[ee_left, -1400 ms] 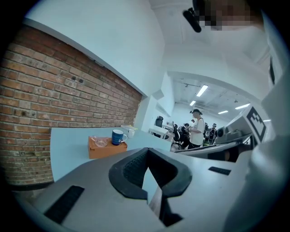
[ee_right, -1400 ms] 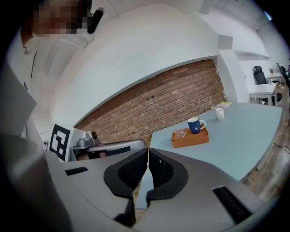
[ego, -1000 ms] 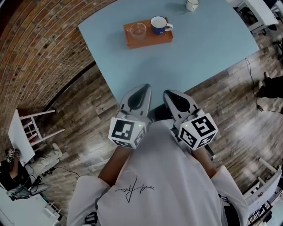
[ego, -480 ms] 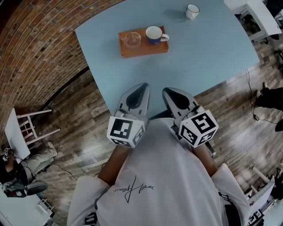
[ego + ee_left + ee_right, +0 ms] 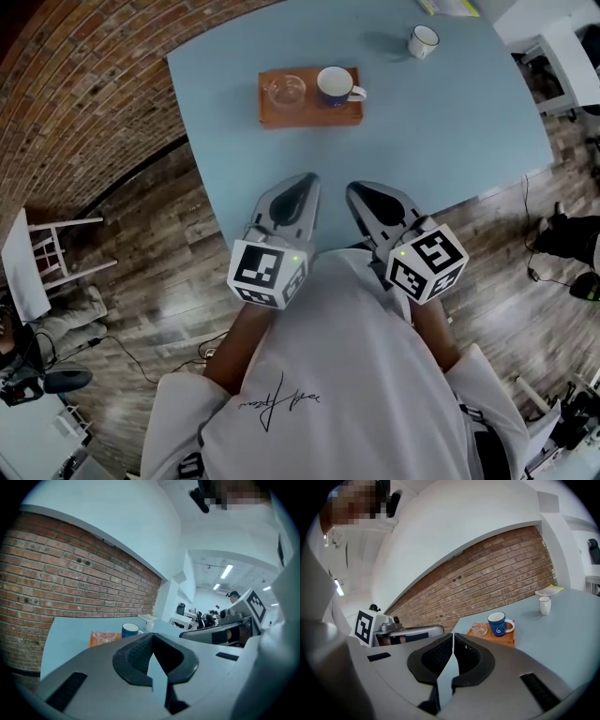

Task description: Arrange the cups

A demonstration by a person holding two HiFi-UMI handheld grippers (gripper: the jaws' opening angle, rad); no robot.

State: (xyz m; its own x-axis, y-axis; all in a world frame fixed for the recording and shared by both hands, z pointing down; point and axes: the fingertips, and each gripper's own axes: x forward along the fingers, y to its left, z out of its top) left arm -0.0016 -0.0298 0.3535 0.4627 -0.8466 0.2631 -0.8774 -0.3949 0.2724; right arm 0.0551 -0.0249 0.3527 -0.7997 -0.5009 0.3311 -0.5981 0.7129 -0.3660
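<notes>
On the light blue table (image 5: 450, 122) lies an orange tray (image 5: 310, 111) (image 5: 506, 638) (image 5: 104, 638). A clear glass cup (image 5: 284, 91) (image 5: 479, 629) and a blue mug (image 5: 334, 84) (image 5: 497, 623) (image 5: 130, 630) stand on it. A small white cup (image 5: 422, 40) (image 5: 544, 605) (image 5: 149, 625) stands alone at the table's far right. My left gripper (image 5: 302, 183) (image 5: 152, 637) and right gripper (image 5: 361, 190) (image 5: 453, 637) are side by side at the table's near edge, well short of the tray. Both are shut and hold nothing.
A brick wall (image 5: 84, 84) curves along the left. A white chair (image 5: 33, 262) stands on the wood floor at the left, and white furniture (image 5: 562, 47) at the right. Cables (image 5: 539, 225) lie on the floor to the right. A yellowish item (image 5: 450, 7) sits at the table's far edge.
Both grippers have moved forward together to the table's near edge, and the tray and cups now sit lower in the head view. The jaws stay shut.
</notes>
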